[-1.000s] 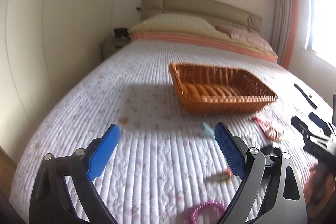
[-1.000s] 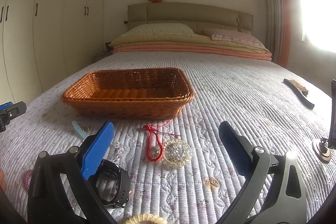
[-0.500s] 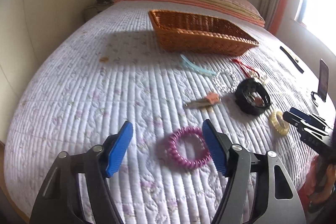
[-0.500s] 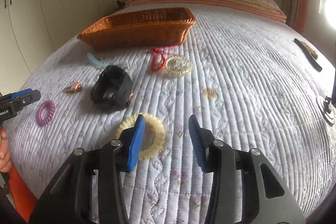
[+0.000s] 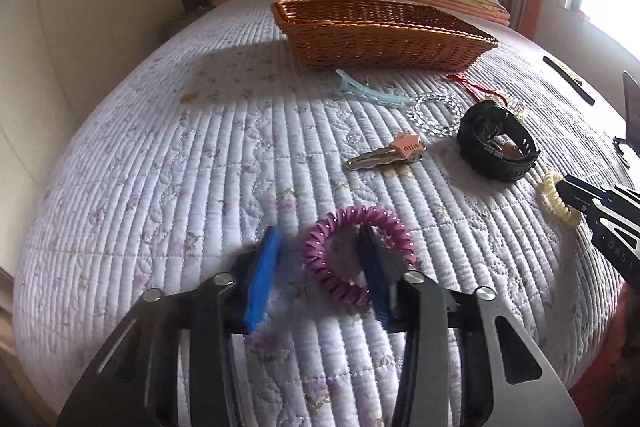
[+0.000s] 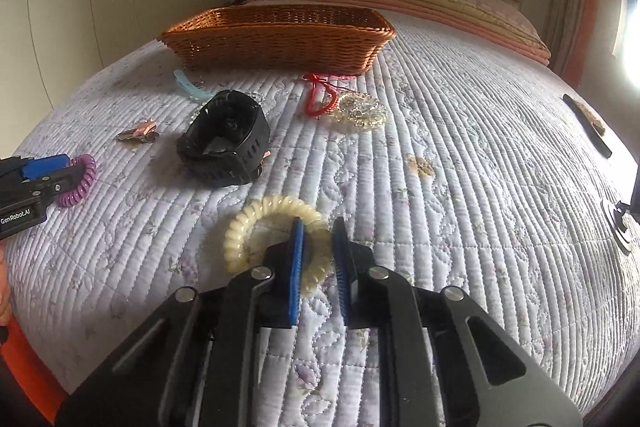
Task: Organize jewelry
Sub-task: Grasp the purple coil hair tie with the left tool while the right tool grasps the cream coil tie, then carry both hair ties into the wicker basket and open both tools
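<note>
Left wrist: left gripper (image 5: pixel 320 269) jaws closing around near side of purple spiral hair tie (image 5: pixel 357 264), flat on quilt (image 5: pixel 160 167).
Right wrist: right gripper (image 6: pixel 319 259) jaws closing, cream spiral hair tie (image 6: pixel 276 239) rim between pads.

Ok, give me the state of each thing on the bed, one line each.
Purple hair tie, lying flat, one side between the closing left fingers, not yet pinched.
Yellow hair tie, one side pinched by the closing right fingers.
Basket, upright, contents hidden.
Watch, strap fastened in a loop.
Blue hair clip, lying flat.
</note>
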Demonstrator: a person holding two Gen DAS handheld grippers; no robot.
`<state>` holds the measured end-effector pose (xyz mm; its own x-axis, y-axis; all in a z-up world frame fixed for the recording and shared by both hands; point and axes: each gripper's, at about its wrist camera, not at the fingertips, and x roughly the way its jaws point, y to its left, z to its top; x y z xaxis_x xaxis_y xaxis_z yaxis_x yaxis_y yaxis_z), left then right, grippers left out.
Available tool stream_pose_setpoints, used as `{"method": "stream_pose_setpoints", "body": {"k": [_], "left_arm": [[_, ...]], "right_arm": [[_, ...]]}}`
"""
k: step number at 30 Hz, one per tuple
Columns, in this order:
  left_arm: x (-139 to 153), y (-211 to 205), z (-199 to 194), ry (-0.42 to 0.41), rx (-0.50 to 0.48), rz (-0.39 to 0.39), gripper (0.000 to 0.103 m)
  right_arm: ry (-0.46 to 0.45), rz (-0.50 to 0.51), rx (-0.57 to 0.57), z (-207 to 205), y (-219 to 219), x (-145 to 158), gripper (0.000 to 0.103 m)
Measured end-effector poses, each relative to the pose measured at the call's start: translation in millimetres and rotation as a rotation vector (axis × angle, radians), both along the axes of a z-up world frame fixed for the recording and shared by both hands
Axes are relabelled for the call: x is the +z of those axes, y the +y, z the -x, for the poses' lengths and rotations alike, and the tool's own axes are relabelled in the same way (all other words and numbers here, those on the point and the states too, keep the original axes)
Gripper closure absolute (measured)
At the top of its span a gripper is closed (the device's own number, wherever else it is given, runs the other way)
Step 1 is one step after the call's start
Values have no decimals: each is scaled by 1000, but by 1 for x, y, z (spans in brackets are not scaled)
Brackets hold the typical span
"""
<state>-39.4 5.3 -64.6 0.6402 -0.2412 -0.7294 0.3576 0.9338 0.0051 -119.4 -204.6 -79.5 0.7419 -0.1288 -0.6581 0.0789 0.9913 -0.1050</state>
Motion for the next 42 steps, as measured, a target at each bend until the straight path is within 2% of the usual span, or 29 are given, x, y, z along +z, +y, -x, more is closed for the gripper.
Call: {"method": "stream_pose_setpoints", "body": {"k": [1, 3, 8, 13, 19, 23, 26, 28, 32, 35, 38, 40, 41, 42], "left_arm": [[1, -3, 2, -19, 4, -27, 88], [5, -5, 4, -41, 6, -37, 91], [31, 8, 4, -78, 17, 76, 92], [74, 5, -8, -152, -8, 151, 92], [126, -26, -61, -244, -26, 201, 92], [140, -54, -117, -255, -23, 209, 92], [131, -70, -158, -216, -25, 196, 92], [118, -79, -179, -180, -35, 185, 92], [84, -101, -215, -110, -35, 106, 92], [67, -106, -224, -73, -37, 68, 92], [57, -110, -226, -56, -41, 25, 90], [58, -107, -225, -56, -45, 40, 76], [63, -103, -221, -66, -45, 62, 55], [68, -100, -217, -87, -44, 79, 51]], "right_arm": [[-5, -4, 0, 1, -1, 1, 93], [-17, -26, 1, 3, -4, 3, 93], [-47, -121, -2, 4, -16, 18, 93], [-158, -143, 2, -2, -24, 70, 94], [-301, -72, 13, -54, -19, 142, 94], [-324, -15, 23, -106, -11, 162, 94], [-255, -15, 29, -158, -14, 155, 94], [-179, -26, 31, -194, -19, 141, 94], [9, -93, 20, -258, -32, 102, 94], [82, -92, 3, -277, -35, 80, 94], [91, -100, -3, -279, -38, 70, 94], [88, -142, 4, -275, -41, 72, 93], [87, -164, 12, -273, -42, 74, 93], [78, -174, 16, -269, -44, 76, 91]]}}
